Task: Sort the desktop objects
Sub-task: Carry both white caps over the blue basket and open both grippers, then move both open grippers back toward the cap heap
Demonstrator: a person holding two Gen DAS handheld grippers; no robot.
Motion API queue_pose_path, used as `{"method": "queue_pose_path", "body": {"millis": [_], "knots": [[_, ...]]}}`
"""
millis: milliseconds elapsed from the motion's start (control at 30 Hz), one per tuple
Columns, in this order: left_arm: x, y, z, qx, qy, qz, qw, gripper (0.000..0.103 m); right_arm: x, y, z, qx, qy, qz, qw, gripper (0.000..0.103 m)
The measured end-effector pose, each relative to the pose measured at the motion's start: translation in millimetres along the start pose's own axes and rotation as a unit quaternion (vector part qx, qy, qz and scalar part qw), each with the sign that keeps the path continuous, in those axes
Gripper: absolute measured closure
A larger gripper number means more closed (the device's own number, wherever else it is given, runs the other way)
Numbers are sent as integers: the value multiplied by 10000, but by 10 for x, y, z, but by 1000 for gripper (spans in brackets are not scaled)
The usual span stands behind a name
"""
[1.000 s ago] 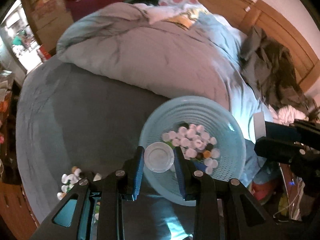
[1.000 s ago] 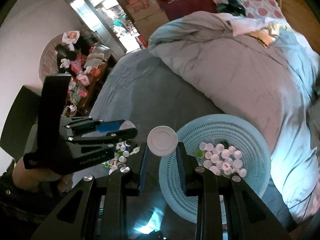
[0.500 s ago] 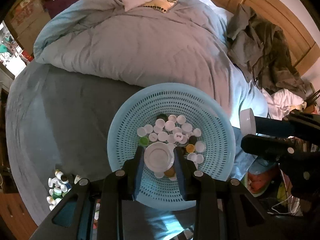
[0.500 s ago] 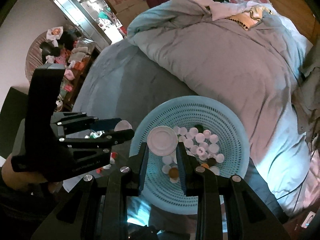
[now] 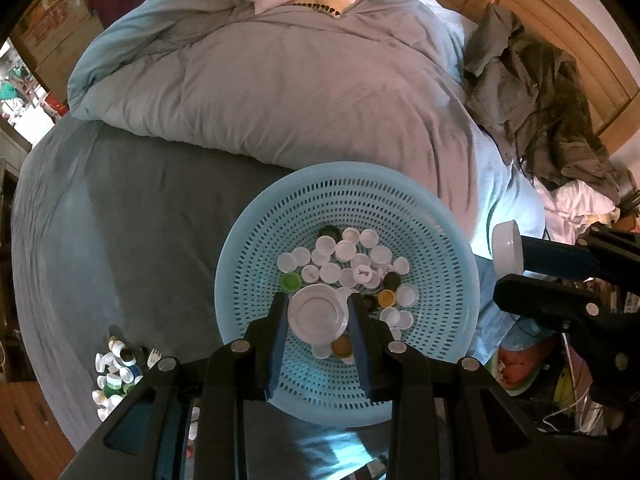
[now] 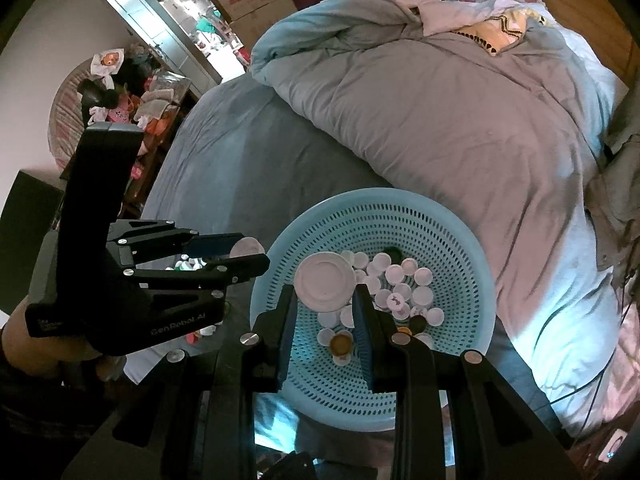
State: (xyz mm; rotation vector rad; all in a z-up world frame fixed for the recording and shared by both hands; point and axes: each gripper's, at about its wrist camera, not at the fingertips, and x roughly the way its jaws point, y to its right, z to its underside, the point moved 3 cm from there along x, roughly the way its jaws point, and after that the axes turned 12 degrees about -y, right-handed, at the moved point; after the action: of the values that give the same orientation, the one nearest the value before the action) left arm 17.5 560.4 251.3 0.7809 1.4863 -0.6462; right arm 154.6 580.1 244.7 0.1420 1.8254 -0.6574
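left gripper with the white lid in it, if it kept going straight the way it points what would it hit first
Most likely the small bottle caps heaped in the round light blue perforated plastic basket. The left gripper points steeply down into it, clamping a round white plastic lid. Depth is unclear, but nothing else shows between.

Dim room, sharp, fisheye-warped edges

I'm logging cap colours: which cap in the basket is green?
The green cap at the left edge of the pile in the basket, just above the left gripper's fingers; its neighbours are white.
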Motion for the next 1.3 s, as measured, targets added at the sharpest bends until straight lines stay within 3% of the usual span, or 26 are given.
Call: {"method": "queue_pose_path", "body": {"millis": [67,200,300,367,533,900,1133,1300], "knots": [[3,-6,-5,-14,17,3,10000,67,-12,-15,6,16,28,13,10000,78],[12,-1,-2,10,69,-22,10000,31,0,3,17,77,37,67,9999,77],[28,-1,-3,15,77,-69,9999,28,-8,3,26,140,54,79,9999,62],[49,-7,-3,-10,52,-50,10000,24,-9,8,45,168,62,85,9998,59],[115,-10,27,12,-9,-51,10000,22,-25,30,76,269,123,150,9994,50],[176,-343,263,-216,2,94,9997,22,91,-176,107,327,53,181,9993,47],[446,-1195,768,-946,-90,173,9953,22,413,-703,131,93,-176,210,9996,43],[958,-2193,1506,-1630,-437,-128,9856,22,843,-1173,225,-64,-537,234,9983,43]]}}
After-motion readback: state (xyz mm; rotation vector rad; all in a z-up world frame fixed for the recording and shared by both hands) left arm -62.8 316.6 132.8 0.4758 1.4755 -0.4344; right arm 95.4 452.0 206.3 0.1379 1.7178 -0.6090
